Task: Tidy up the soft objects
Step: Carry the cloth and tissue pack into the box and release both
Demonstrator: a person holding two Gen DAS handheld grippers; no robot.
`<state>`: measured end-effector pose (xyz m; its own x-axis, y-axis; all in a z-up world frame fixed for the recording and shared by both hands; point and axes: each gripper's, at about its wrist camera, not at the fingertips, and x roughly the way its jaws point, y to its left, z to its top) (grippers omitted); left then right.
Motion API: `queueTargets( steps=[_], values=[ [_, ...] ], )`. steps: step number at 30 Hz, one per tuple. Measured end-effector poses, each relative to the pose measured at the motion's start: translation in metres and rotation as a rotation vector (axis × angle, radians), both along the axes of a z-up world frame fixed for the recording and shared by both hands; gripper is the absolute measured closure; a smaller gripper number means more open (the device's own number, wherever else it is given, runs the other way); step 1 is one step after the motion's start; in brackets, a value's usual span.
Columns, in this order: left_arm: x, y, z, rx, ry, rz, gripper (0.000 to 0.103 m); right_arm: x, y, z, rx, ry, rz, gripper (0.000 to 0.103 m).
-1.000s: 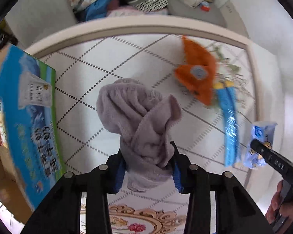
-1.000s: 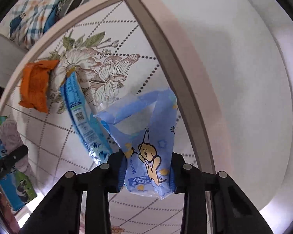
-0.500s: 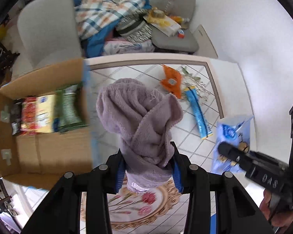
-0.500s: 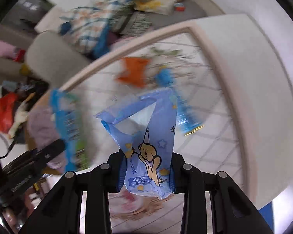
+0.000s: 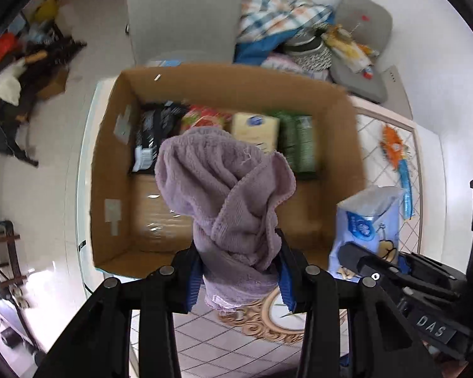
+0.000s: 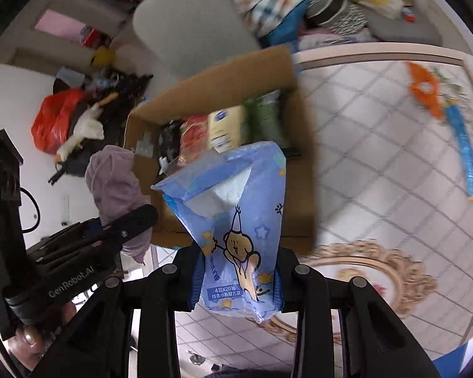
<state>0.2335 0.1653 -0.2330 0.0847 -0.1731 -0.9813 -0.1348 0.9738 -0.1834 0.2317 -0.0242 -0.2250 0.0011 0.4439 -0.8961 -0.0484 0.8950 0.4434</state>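
The left gripper (image 5: 239, 271) clamps one purple towel (image 5: 227, 195), held up over the near edge of the one open cardboard box (image 5: 110, 170). The right gripper (image 6: 238, 278) grips one blue tissue pack (image 6: 239, 220) at the box's near right corner. Four packets lie in a row along the box's far wall. On the table's (image 6: 378, 145) far right corner lie one orange cloth (image 6: 425, 89) and one blue wrapper (image 6: 465, 151), touching.

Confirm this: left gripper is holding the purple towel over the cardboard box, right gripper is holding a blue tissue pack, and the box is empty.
Not quite: the cardboard box is not empty. The left wrist view shows a row of packets along its far side. The rest holds: the left gripper grips the purple towel and the right gripper grips the blue tissue pack.
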Motion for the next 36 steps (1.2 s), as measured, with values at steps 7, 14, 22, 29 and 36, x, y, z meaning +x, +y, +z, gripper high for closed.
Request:
queueTargets(
  steps=[7, 14, 22, 29, 36],
  values=[
    [0.020, 0.050, -0.048, -0.028, 0.101, 0.023, 0.066, 0.022, 0.075, -0.055, 0.005, 0.092, 0.017, 0.067],
    [0.035, 0.058, -0.084, -0.050, 0.181, 0.003, 0.065, 0.038, 0.108, -0.091, -0.029, 0.121, 0.021, 0.067],
    [0.033, 0.055, -0.100, -0.001, 0.238, -0.014, 0.063, 0.046, 0.120, -0.117, -0.023, 0.156, 0.015, 0.046],
    [0.026, 0.064, -0.087, 0.003, 0.195, -0.003, 0.039, 0.048, 0.123, -0.118, -0.075, 0.135, 0.036, 0.036],
    [0.016, 0.073, -0.067, 0.023, 0.141, 0.033, 0.008, 0.046, 0.116, -0.106, -0.102, 0.104, 0.051, 0.030]
  ],
)
